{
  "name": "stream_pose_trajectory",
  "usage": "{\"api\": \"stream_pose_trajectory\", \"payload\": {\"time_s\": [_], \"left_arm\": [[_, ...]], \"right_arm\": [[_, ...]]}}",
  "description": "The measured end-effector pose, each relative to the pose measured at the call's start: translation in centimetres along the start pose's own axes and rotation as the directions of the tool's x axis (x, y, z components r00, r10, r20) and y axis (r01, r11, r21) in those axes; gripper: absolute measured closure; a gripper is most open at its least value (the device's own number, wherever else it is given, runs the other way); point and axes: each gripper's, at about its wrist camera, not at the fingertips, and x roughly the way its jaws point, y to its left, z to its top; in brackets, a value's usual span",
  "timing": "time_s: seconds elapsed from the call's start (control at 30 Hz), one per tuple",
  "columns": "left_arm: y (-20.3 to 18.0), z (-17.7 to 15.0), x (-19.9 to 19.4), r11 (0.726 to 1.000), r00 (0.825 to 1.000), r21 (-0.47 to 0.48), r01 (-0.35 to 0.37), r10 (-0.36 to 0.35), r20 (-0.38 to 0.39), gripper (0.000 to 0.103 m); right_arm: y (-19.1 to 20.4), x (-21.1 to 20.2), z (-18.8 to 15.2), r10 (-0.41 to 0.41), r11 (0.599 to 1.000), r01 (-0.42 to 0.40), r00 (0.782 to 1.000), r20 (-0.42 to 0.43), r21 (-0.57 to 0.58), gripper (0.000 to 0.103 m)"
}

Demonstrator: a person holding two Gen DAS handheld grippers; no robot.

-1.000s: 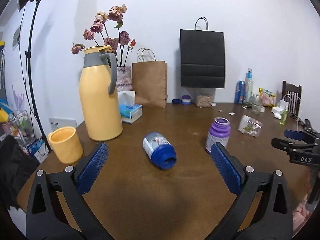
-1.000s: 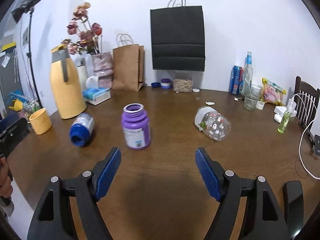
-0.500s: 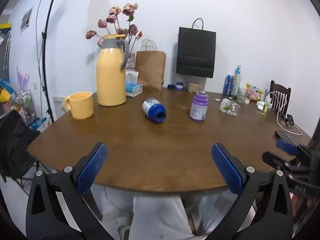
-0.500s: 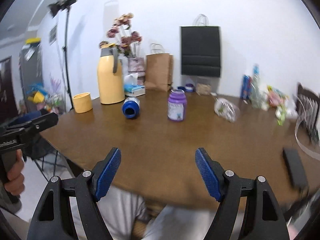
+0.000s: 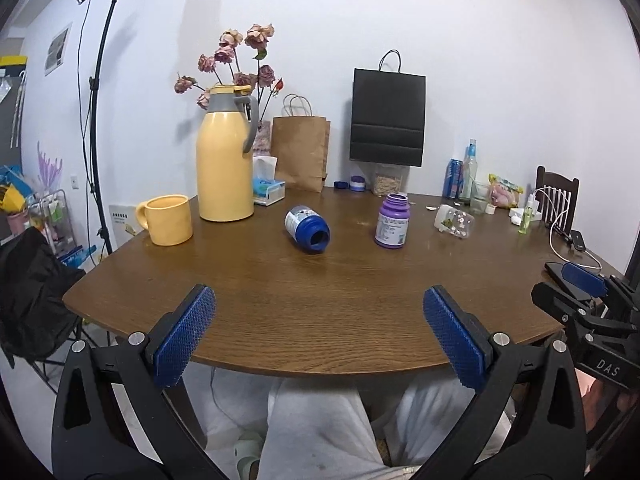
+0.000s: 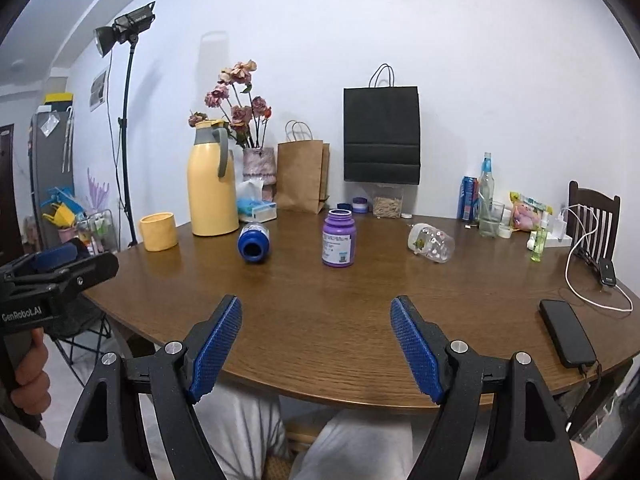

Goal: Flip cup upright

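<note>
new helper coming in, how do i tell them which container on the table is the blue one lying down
Start at the tall yellow thermos jug on the left of the brown table. Just right of it and nearer the front edge lies the blue bottle, on its side with its open mouth facing forward. The purple bottle further right stands upright, and the other tipped one is clear.

We see a brown wooden table point(image 5: 320, 300) carrying a yellow mug point(image 5: 166, 220), a yellow jug point(image 5: 226, 156), a blue cup point(image 5: 307, 230) on its side, an upright purple cup point(image 5: 393, 221) and a clear cup point(image 5: 454, 221) lying down. Two paper bags point(image 5: 302, 152) stand at the back, possibly touching the wall. A black phone point(image 6: 566, 332) lies near the right edge.
</note>
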Motion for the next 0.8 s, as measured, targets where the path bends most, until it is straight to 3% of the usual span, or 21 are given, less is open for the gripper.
{"api": "stream_pose_trajectory", "payload": {"time_s": [0.8], "left_arm": [[-0.49, -0.03, -0.32, 1.000, 1.000, 0.024, 0.007, -0.007, 0.006, 0.000]], "right_arm": [[-0.16, 0.33, -0.27, 0.004, 1.000, -0.004, 1.000, -0.021, 0.009, 0.022]]}}
